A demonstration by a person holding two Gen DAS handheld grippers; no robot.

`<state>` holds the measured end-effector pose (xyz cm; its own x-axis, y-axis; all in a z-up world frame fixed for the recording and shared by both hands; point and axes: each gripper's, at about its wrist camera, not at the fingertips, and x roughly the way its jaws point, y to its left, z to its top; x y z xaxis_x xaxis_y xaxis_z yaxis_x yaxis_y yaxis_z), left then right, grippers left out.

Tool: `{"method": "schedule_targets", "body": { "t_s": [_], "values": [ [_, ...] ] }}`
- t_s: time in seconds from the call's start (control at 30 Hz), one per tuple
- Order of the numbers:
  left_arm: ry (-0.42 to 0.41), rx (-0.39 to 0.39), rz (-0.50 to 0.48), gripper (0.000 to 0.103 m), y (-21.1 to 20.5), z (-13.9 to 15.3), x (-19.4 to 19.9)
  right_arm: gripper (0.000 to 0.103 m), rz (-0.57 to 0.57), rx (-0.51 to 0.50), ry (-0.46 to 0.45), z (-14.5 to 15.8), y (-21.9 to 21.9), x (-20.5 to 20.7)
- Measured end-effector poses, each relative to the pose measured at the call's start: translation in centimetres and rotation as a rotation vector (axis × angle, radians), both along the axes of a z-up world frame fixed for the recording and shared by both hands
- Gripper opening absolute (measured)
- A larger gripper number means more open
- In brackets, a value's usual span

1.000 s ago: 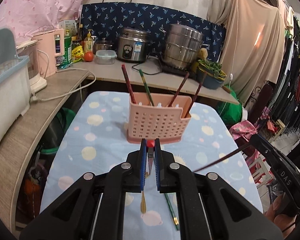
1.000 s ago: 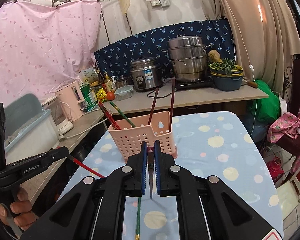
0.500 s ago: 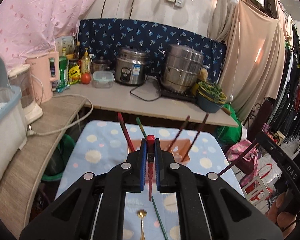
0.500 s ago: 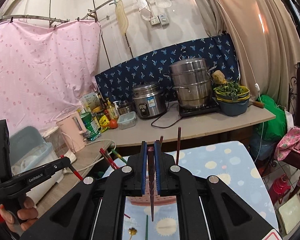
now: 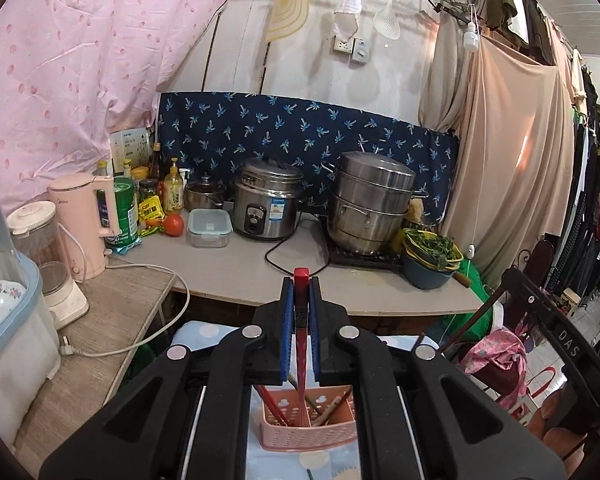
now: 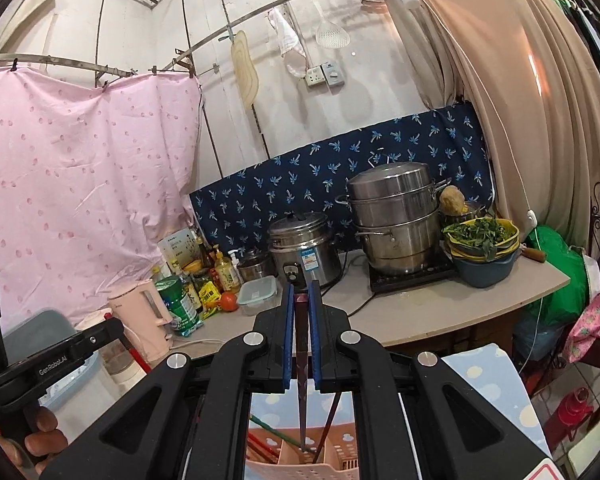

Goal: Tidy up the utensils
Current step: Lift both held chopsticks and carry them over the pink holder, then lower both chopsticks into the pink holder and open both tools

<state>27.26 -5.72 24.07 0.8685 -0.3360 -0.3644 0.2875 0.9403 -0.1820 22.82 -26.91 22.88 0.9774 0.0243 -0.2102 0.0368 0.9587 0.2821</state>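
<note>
My left gripper (image 5: pixel 300 284) is shut on a red chopstick (image 5: pixel 300 344) held upright; its tip reaches down into the pink perforated utensil basket (image 5: pixel 308 434), which holds several chopsticks. My right gripper (image 6: pixel 301 294) is shut on a dark brown chopstick (image 6: pixel 302 380) held upright, its tip just above the same pink basket (image 6: pixel 300 468). The basket stands on a light blue dotted tablecloth (image 6: pixel 496 396). The left gripper body (image 6: pixel 48 364) shows at the left of the right wrist view, the right one (image 5: pixel 560 336) at the right of the left wrist view.
A counter (image 5: pixel 240 268) behind the table holds a rice cooker (image 5: pixel 270 210), a steel steamer pot (image 5: pixel 370 200), a bowl of greens (image 5: pixel 430 256), a pink kettle (image 5: pixel 86 226) and bottles. A dish box (image 5: pixel 8 340) stands at left. Clothes hang at right.
Both grippers have risen and tilted so the chopsticks stand upright over the basket. The basket has slid from mid-frame to the bottom of both views.
</note>
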Motion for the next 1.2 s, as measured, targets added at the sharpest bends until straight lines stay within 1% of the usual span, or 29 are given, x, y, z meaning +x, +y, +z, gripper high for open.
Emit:
{"method": "schedule_targets", "body": {
  "t_s": [0.1,0.33,0.53,0.63,0.7,0.73,0.77,0.8,0.9,1.2],
  "values": [
    [0.020,0.005,0.007,0.007,-0.3,-1.3,1.3,0.007,0.011,-0.006,0.041,-1.8,0.4,1.7],
    [0.118,0.045,0.012,0.007,-1.2,-6.3,4.0,0.007,0.026,-0.033,0.150,-6.6,1.4,4.3],
    [0.163,0.054,0.003,0.007,-1.7,-8.5,4.7,0.007,0.030,-0.047,0.207,-8.9,1.5,5.3],
    [0.172,0.048,0.008,0.007,-1.8,-9.1,4.7,0.008,0.031,-0.050,0.219,-9.5,1.6,5.3],
    [0.175,0.049,0.015,0.013,-1.8,-9.2,4.7,0.014,0.026,-0.054,0.220,-9.6,1.6,5.1],
    [0.181,0.045,0.021,0.026,-1.7,-9.4,4.7,0.017,0.025,-0.053,0.218,-9.6,1.6,5.0],
    [0.179,0.041,0.028,0.037,-1.5,-9.4,4.6,0.023,0.022,-0.050,0.212,-9.6,1.5,4.7],
    [0.172,0.041,0.037,0.038,-1.3,-9.4,4.5,0.026,0.020,-0.048,0.207,-9.5,1.4,4.5],
    [0.178,0.040,0.038,0.038,-1.0,-9.5,4.2,0.027,0.021,-0.042,0.202,-9.2,1.1,3.9],
    [0.181,0.067,0.043,0.038,-0.2,-10.0,1.8,0.028,0.036,-0.052,0.206,-9.2,1.7,0.6]
  ]
}}
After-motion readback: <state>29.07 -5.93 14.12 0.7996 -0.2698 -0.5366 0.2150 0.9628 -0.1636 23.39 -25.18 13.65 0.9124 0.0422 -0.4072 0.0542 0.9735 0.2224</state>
